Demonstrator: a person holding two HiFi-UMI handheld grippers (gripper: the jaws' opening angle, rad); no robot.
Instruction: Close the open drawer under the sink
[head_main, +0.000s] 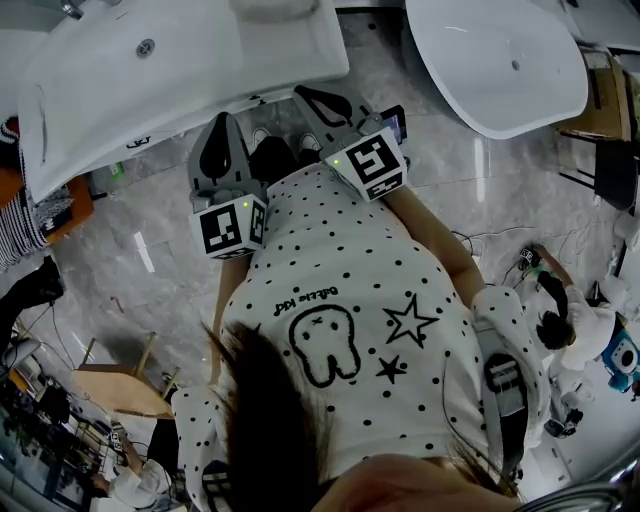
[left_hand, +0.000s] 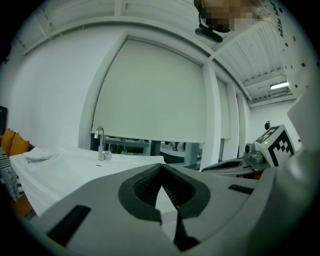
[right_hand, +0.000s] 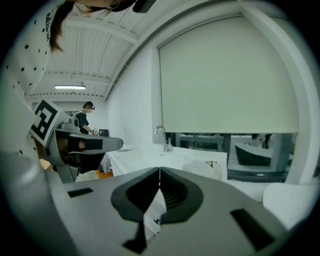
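The white sink lies at the top left of the head view, seen from above; no drawer under it shows in any view. Both grippers are held in front of the person's dotted shirt and point toward the sink's near edge. My left gripper is shut with nothing between its pads, and its own view looks over the sink top to the faucet. My right gripper is shut and empty too. Its own view has the sink and faucet straight ahead.
A white bathtub stands at the top right. Cables and small devices litter the marble floor at the right. A wooden stool is at the lower left. Another person stands far off in the right gripper view.
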